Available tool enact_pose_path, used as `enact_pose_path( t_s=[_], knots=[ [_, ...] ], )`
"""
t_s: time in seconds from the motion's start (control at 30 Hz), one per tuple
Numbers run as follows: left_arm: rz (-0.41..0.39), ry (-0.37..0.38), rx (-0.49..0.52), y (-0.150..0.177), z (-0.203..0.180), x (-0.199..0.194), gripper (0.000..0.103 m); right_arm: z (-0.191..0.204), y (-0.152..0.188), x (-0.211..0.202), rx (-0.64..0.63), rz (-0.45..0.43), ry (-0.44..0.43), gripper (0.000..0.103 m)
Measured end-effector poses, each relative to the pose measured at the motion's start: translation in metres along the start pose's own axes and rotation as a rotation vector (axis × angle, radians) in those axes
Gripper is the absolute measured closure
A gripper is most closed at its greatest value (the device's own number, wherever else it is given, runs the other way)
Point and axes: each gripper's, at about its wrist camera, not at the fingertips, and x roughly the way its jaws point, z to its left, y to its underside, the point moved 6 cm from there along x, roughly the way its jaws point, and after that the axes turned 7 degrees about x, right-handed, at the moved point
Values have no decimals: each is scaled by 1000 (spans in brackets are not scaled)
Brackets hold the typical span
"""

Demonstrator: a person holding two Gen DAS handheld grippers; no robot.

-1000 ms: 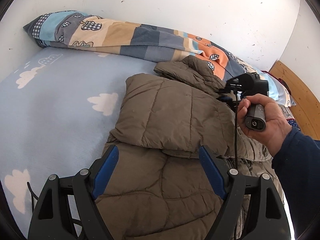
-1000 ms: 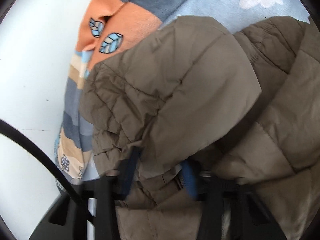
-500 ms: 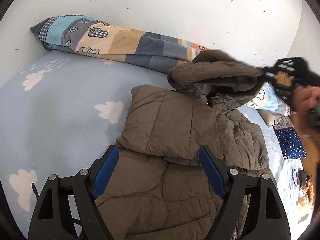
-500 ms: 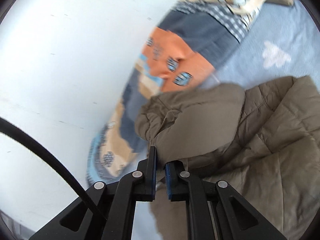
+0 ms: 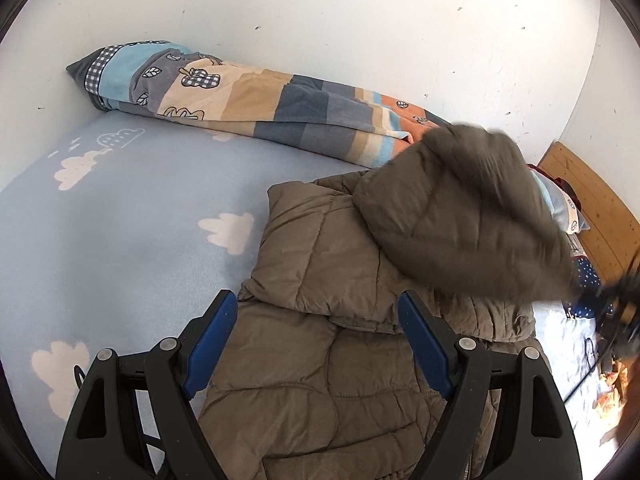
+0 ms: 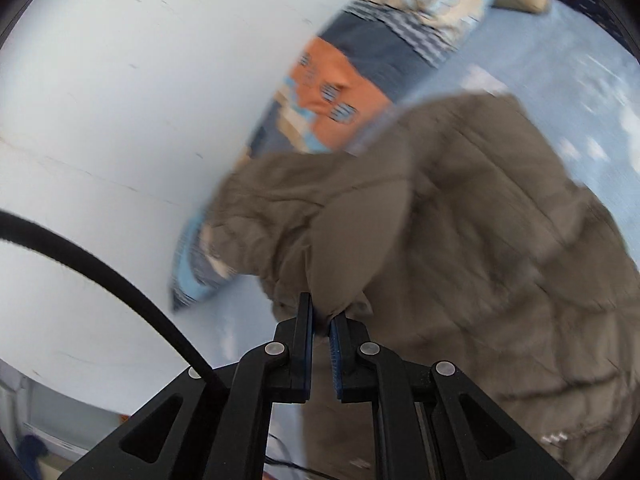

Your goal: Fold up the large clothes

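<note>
A brown puffer jacket lies partly folded on the blue cloud-print bed sheet. My left gripper hovers open over its lower part, blue pads wide apart, nothing pinched. My right gripper is shut on the edge of the jacket's hood, which hangs lifted and blurred above the jacket body. In the left wrist view the raised hood swings over the jacket's upper right, and the right gripper shows as a dark blur at the right edge.
A rolled patchwork quilt lies along the white wall at the back. A wooden headboard and a dark dotted cloth sit at the right. A black cable crosses the right wrist view.
The right gripper has closed on the hood and lifted it up and toward the right, off the quilt side. The left gripper has stayed open over the jacket.
</note>
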Motion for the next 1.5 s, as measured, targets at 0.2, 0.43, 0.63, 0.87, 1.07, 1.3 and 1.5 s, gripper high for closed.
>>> enact_pose_path(
  t_s=[0.2,0.43,0.63,0.87,1.07,1.3,1.5],
  knots=[
    [12,-1,19,2,-10,5,21,-106,19,39,-56,36,338,94],
    [21,1,42,5,-16,10,21,-155,13,70,-114,71,488,103],
    [21,5,15,5,-11,10,21,-115,-2,37,-108,30,378,99],
    [21,3,10,5,-7,11,21,-38,-17,60,-40,-4,78,7],
    [22,0,-8,3,2,14,21,-28,-32,136,187,-3,-14,13],
    [35,94,-31,-4,-4,24,21,-45,-68,160,306,-84,-31,61],
    [67,357,-221,-19,-22,37,20,-15,-56,124,122,-71,-77,85]
  ],
)
